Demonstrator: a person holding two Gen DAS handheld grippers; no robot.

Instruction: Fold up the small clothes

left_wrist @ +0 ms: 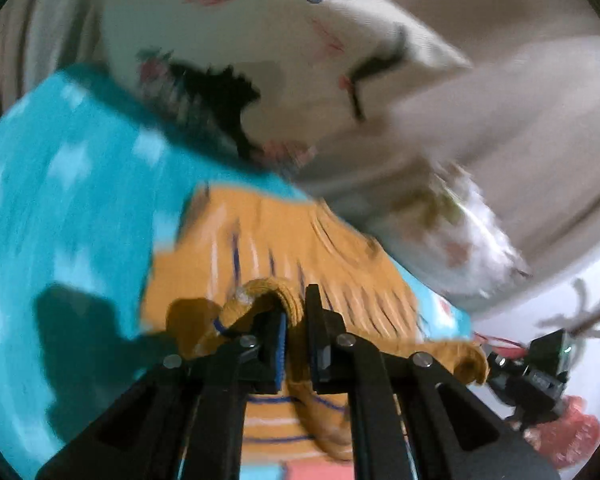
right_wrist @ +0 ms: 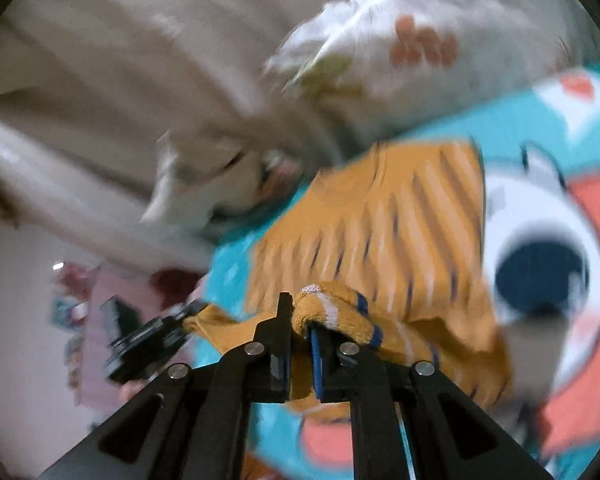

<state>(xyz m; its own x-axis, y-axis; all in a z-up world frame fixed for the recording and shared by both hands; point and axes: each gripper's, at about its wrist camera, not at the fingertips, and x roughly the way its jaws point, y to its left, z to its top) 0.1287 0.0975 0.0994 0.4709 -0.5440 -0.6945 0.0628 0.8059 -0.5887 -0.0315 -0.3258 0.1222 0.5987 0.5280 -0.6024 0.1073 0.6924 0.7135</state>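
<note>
The left gripper [left_wrist: 294, 320] pinches one edge of the orange striped garment [left_wrist: 300, 248]. The right gripper [right_wrist: 300, 320] pinches another edge of it, and each gripper shows beside the other. The garment hangs from both over a blue blanket [left_wrist: 60, 200] with a cartoon picture. A pale flowered pillow [left_wrist: 300, 40] lies just behind the garment. The pictures are blurry.

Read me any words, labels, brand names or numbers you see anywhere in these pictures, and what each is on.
None can be read.
Orange striped garment: stripes only, no lettering.
Teal blanket: cartoon pictures, no words visible.
Cream flowered bedding: flowers and butterflies only.
Everything is motion-blurred, so small print would be lost.
</note>
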